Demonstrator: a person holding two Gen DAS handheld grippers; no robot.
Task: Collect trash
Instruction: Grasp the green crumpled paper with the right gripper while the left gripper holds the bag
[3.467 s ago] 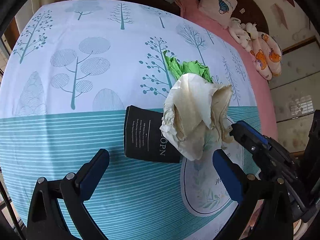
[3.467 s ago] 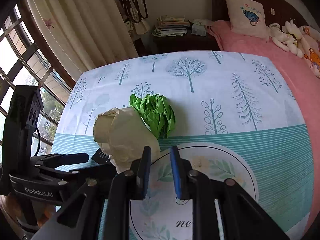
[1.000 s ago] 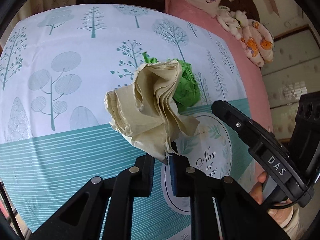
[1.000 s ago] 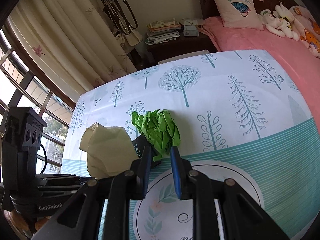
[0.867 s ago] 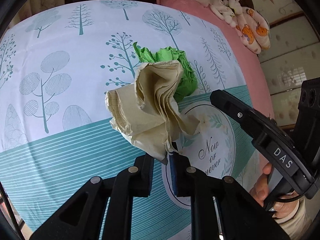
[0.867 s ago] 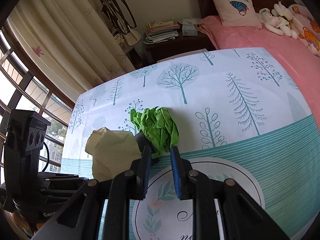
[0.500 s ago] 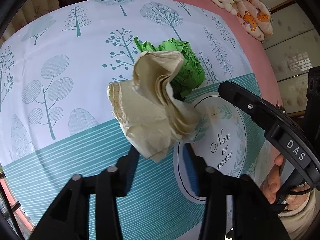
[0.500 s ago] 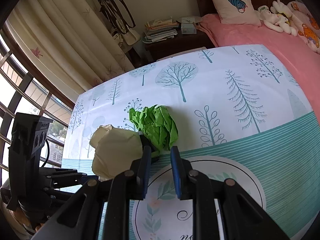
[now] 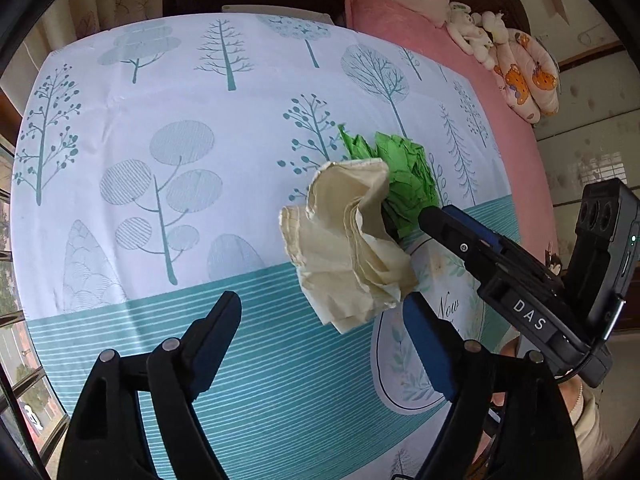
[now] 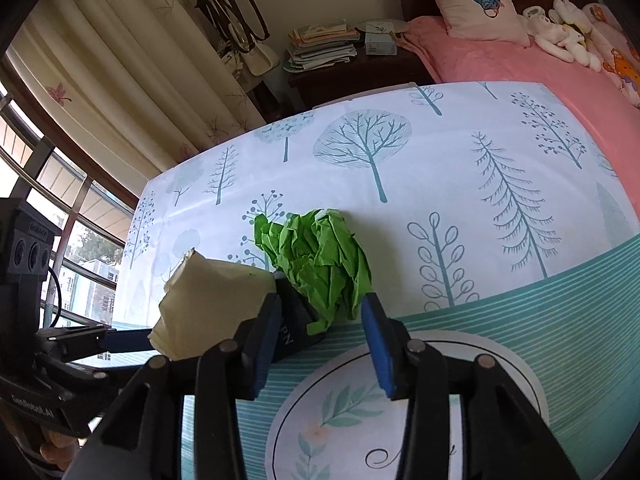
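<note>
A crumpled cream paper wad [image 9: 348, 248] lies on the tree-print tablecloth [image 9: 160, 128], on top of a black carton [image 10: 294, 320] that shows only in the right wrist view. A crumpled green paper ball [image 9: 408, 176] sits just behind it, touching. My left gripper [image 9: 328, 348] is open and empty, with the cream wad [image 10: 208, 304] just ahead of its right finger. My right gripper [image 10: 320, 340] is open, its jaws set either side of the near end of the green ball [image 10: 320, 264] and the carton. It shows at the right in the left wrist view [image 9: 460, 232].
A pink bed [image 10: 520, 60] with a pillow and soft toys lies behind the table. A dark nightstand with stacked papers [image 10: 324, 48] stands at the back. Curtains and a window [image 10: 80, 120] are to the left. A round printed motif [image 10: 400, 420] marks the cloth's near part.
My left gripper has opened wide and let go of the cream wad, which now rests on the carton. My right gripper has opened from nearly shut and sits closer to the green ball.
</note>
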